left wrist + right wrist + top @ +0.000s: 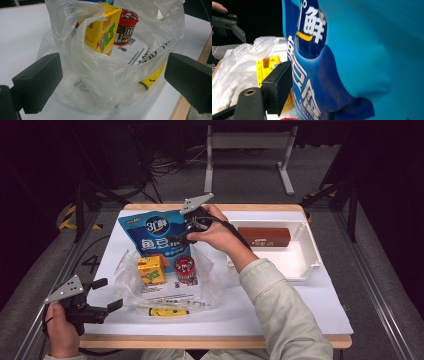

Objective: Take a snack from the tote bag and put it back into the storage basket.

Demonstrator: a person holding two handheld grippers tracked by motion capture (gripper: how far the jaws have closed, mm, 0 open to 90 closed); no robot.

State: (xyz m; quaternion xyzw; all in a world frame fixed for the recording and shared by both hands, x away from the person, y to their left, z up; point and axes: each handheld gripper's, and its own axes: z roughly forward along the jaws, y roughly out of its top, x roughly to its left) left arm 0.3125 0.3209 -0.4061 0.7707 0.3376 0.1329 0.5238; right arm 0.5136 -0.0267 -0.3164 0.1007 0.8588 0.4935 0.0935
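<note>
Resting at the near left corner of the table (280, 320), the left gripper (100, 296) sat in the person's left hand (60, 330) with its jaws wide apart and nothing between them; the left gripper view put the crumpled clear plastic bag (105, 82) just ahead of those jaws, its mouth gaping toward them. Inside the bag stood the yellow drink carton (103, 32) and, behind it, the red-lidded candy tub (126, 26), while a yellow-and-black tube (162, 311) lay flat along the bag's near edge. Farther out, the right gripper (186, 232) held the blue snack pouch (155, 232), and its jaws stood wide on the pouch's side; one black pad (280, 85) pressed the foil in the right gripper view, the other was hidden behind the pouch, so I judged it a grip rather than an open hover. The pouch stood upright at the far side of the bag, its long axis running up and away from the person, its lower end just behind the carton and tub. That placement seemed the thing the coming move turned on: the bag's opening lay on the near side below the pouch, the right hand (220, 237) alone had reach of it, and the left gripper was nearer to the bag's rim. Beyond, to the right, a brown box (264, 236) lay in a white tray (305, 270).
</note>
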